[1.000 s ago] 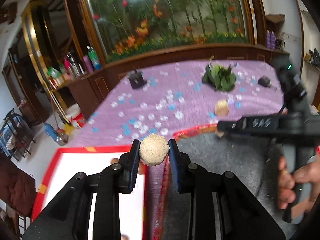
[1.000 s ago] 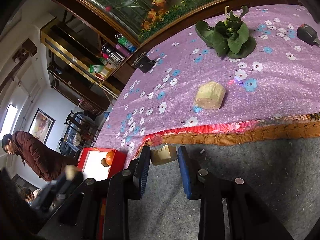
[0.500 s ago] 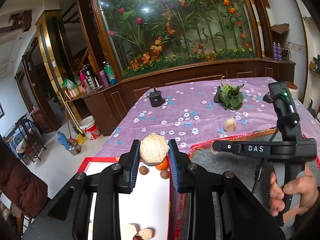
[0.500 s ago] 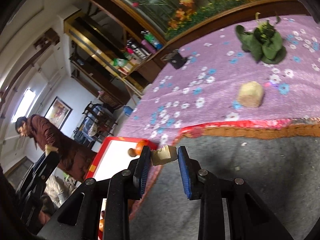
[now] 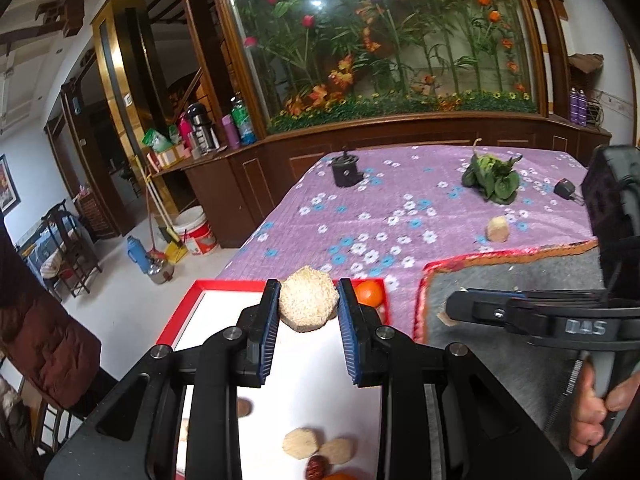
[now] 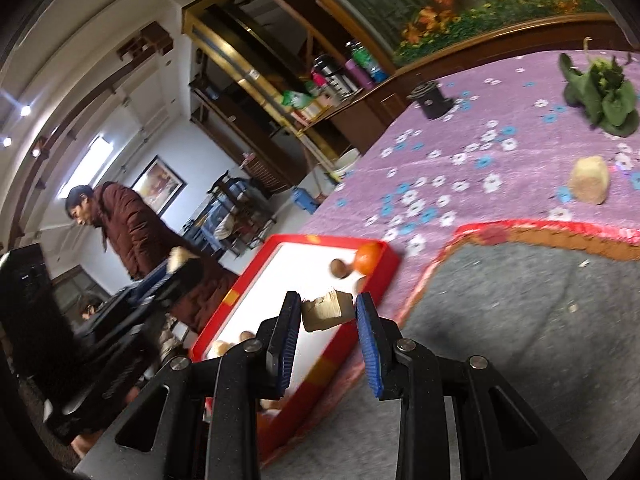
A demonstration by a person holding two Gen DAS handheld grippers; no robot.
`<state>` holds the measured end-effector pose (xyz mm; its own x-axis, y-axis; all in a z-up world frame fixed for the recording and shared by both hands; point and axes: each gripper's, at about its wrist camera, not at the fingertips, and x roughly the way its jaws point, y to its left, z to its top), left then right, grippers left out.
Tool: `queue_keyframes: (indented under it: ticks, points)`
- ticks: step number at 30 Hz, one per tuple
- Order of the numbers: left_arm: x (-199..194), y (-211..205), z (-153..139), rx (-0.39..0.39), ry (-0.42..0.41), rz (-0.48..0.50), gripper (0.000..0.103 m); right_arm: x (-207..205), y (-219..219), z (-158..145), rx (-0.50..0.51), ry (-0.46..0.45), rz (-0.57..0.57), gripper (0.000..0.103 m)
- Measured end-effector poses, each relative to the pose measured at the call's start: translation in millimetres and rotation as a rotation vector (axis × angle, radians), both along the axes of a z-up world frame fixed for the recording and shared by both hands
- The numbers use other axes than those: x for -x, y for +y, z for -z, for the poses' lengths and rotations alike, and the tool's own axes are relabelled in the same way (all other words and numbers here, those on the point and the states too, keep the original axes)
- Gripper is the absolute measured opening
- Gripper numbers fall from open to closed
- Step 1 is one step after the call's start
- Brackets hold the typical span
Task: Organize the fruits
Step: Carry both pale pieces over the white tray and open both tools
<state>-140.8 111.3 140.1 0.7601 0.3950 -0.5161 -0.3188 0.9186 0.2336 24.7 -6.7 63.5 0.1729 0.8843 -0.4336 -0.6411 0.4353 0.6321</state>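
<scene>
My left gripper [image 5: 308, 308] is shut on a round beige fruit slice [image 5: 308, 304] and holds it above the white tray with a red rim [image 5: 180, 312]. The tray holds an orange [image 5: 369, 293], two beige slices [image 5: 301, 443], a red date [image 5: 318, 467] and a brown nut [image 5: 243, 407]. My right gripper [image 6: 328, 312] is shut on a beige wedge-shaped fruit piece [image 6: 326, 313] above the tray's right edge [image 6: 384, 276]. Another beige chunk [image 6: 590, 180] lies on the purple cloth. The right gripper also shows in the left wrist view [image 5: 448, 312].
A grey mat with an orange-red border [image 6: 540, 320] lies right of the tray. A leafy green vegetable [image 5: 492, 180], a black round object [image 5: 346, 170] and a small black device [image 5: 565, 189] sit on the purple flowered tablecloth [image 5: 360, 216]. A person in a brown jacket [image 6: 132, 232] stands at left.
Both grippers moved left with their fruit pieces, from above the grey mat to above the tray. More of the tray's contents came into view.
</scene>
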Motion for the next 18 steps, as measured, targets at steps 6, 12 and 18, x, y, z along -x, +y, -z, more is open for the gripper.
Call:
queue_keyframes:
  ticks: [6,12,18]
  points:
    - [14,38,24,0.04,0.042,-0.065,0.026,32,28,0,0.015,-0.048,-0.11,0.028]
    - [31,70,59,0.081,0.111,-0.143,0.026,60,58,11,0.107,-0.138,-0.198,0.028]
    - [31,70,79,0.098,0.158,-0.136,0.026,80,78,24,0.181,-0.2,-0.261,0.028]
